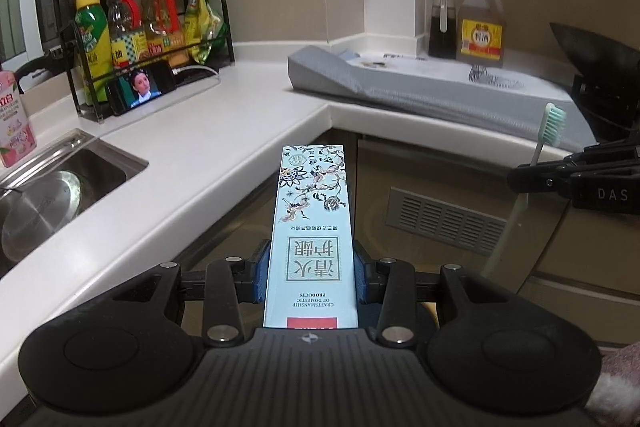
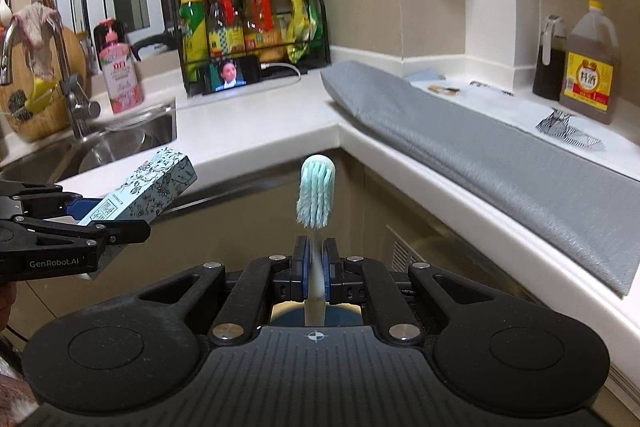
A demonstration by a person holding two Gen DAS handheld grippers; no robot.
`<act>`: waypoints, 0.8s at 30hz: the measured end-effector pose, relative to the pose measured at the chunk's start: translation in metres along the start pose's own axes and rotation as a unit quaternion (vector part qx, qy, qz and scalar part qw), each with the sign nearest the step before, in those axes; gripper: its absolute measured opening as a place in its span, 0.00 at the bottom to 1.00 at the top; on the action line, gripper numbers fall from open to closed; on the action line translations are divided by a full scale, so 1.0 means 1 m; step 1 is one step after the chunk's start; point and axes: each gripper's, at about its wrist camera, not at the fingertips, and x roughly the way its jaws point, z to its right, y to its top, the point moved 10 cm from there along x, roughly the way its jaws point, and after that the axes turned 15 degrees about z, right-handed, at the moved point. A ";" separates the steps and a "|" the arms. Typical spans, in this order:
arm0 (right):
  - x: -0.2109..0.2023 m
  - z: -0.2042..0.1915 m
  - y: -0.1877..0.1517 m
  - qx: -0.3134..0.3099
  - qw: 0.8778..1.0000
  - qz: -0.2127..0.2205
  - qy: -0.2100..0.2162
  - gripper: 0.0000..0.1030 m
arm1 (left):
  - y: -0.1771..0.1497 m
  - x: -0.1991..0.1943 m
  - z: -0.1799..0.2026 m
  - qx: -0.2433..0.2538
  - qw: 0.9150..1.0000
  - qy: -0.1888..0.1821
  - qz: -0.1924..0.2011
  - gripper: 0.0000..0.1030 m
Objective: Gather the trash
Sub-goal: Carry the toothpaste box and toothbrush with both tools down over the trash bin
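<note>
My left gripper (image 1: pixel 311 273) is shut on a long pale-blue toothpaste box (image 1: pixel 312 211) with a flower print, held out in front of the counter corner. The same box (image 2: pixel 148 187) and left gripper (image 2: pixel 120 227) show at the left of the right wrist view. My right gripper (image 2: pixel 316 267) is shut on the white handle of a toothbrush (image 2: pixel 316 197), whose mint-green bristle head stands upright above the pads. In the left wrist view the toothbrush (image 1: pixel 550 131) and right gripper (image 1: pixel 532 179) sit at the right edge.
A white L-shaped counter (image 1: pixel 224 131) bears a steel sink (image 1: pixel 60 183), a black rack of bottles (image 1: pixel 152 23), a phone (image 1: pixel 140 89) playing video, a grey mat (image 2: pixel 500 155), a large oil jug (image 2: pixel 590 67) and a small crumpled wrapper (image 2: pixel 568 131). Cabinet fronts with a vent (image 1: pixel 444 219) lie below.
</note>
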 end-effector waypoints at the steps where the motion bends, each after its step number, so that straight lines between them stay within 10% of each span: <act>1: 0.002 0.001 -0.002 0.000 1.000 -0.003 0.000 0.07 | -0.003 0.002 0.001 0.000 1.000 0.000 -0.004 0.42; 24: 0.089 -0.001 -0.092 0.005 0.992 -0.120 0.050 0.07 | -0.113 0.101 0.012 -0.053 0.982 -0.025 -0.177 0.42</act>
